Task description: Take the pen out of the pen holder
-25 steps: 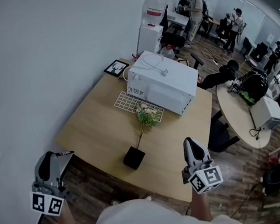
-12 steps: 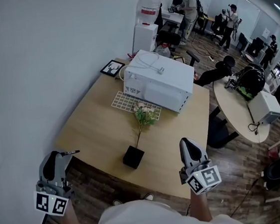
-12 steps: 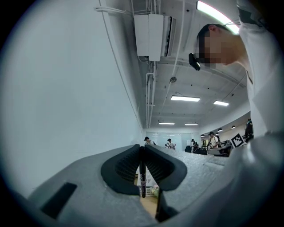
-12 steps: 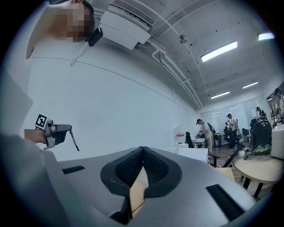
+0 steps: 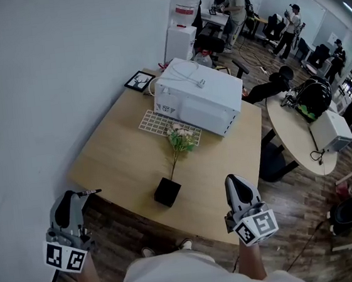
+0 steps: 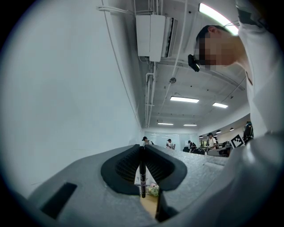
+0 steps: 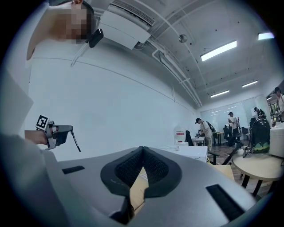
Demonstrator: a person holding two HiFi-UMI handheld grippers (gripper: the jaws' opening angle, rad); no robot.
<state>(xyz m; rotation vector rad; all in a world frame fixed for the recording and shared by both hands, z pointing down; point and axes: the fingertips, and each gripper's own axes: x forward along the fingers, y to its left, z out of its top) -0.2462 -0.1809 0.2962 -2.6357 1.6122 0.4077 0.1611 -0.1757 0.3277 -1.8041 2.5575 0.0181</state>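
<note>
My left gripper is shut on a thin black pen, off the wooden table's near left corner, by the wall. In the left gripper view the pen stands upright between the closed pads, its tip hanging below them. The black square pen holder sits near the table's front edge, between the two grippers and apart from both. My right gripper hovers at the front right edge, jaws shut with nothing in them. The right gripper view also shows the left gripper and the pen.
A sprig of flowers rises from the holder. Behind stand a white boxy appliance, a gridded mat and a picture frame. A white wall runs along the left. A round table and several people are at the right and back.
The left gripper keeps the pen and has hardly moved. The right gripper has drifted slightly left in the head view, and the view itself has shifted a little.
</note>
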